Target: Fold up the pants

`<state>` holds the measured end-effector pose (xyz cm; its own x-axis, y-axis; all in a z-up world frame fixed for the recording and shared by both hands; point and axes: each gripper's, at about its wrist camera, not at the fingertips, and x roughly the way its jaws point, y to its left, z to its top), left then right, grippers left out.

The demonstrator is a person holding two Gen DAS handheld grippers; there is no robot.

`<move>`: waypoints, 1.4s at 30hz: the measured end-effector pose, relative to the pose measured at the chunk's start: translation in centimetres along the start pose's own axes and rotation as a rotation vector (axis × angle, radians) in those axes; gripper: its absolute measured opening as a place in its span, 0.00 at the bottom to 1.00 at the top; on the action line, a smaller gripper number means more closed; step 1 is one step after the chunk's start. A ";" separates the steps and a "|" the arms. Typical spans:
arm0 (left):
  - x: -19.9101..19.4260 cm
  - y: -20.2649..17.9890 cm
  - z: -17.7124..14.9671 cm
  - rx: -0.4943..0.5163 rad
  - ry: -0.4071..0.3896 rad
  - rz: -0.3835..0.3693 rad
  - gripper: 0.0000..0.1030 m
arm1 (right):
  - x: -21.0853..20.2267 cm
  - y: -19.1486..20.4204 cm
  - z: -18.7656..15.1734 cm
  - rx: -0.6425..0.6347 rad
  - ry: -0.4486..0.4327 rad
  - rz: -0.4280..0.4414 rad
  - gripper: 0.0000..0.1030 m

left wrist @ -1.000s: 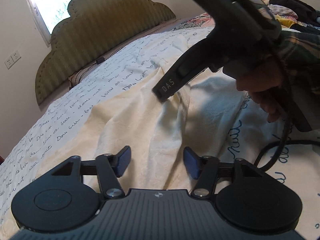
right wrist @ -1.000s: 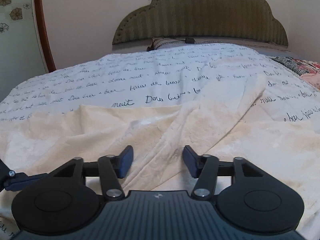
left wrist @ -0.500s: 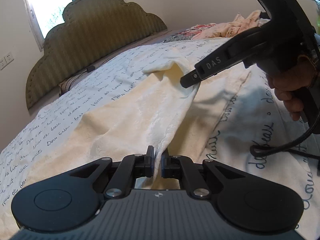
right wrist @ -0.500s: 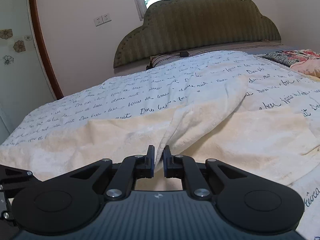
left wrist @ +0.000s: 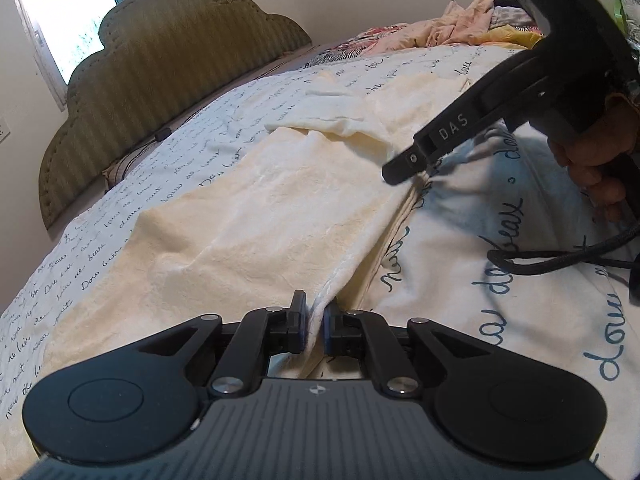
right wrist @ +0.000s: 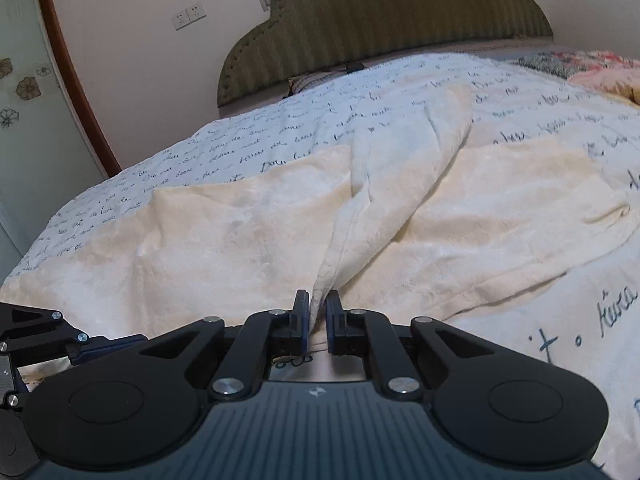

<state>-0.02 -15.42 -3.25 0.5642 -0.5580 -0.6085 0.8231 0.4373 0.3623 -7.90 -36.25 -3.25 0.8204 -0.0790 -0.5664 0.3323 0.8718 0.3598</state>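
Left wrist view: a second ago both tongs gaped; now left tongs [left wrist: 315, 326] and right tongs [right wrist: 318, 322] pinch the pants [left wrist: 248, 220] edge, lifting toward twelve o'clock to begin folding

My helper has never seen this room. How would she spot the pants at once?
Start at the olive scalloped headboard; below it lies a white bedspread covered in dark handwriting. The pants sprawl across it: plain cream, plush, no writing, with both grippers pinching their near edge.

Bed w/ script-print sheet [left wrist: 192, 168], olive scalloped headboard [right wrist: 384, 12] top centre, window [left wrist: 68, 20] upper left, wall socket [right wrist: 188, 16], crumpled clothes pile [left wrist: 472, 28] upper right.
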 end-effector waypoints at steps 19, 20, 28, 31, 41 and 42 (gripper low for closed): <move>1.7 5.1 0.9 -0.372 -0.016 0.040 0.67 | -2.8 -10.1 3.2 0.128 -0.094 -0.299 0.21; 1.9 4.6 0.7 -0.359 -0.010 0.035 0.66 | -2.6 -9.1 3.7 0.078 -0.106 -0.321 0.22; 2.4 2.9 -0.4 -0.308 -0.048 0.054 0.71 | 4.2 0.4 9.7 -0.321 -0.112 -0.247 0.42; 2.9 4.4 -1.0 -0.406 -0.030 0.008 0.82 | 8.9 2.4 11.6 -0.387 -0.062 -0.275 0.42; 2.6 4.9 -1.2 -0.455 -0.028 -0.022 0.91 | 15.0 1.6 12.8 -0.447 -0.001 -0.424 0.11; 2.7 5.0 -1.1 -0.457 -0.027 -0.024 0.92 | 13.9 1.0 12.8 -0.416 -0.036 -0.423 0.10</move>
<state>5.53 -13.96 -3.85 0.5521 -0.5874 -0.5917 0.7266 0.6870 -0.0041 9.82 -42.65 -1.23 0.6740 -0.4713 -0.5689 0.4296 0.8765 -0.2172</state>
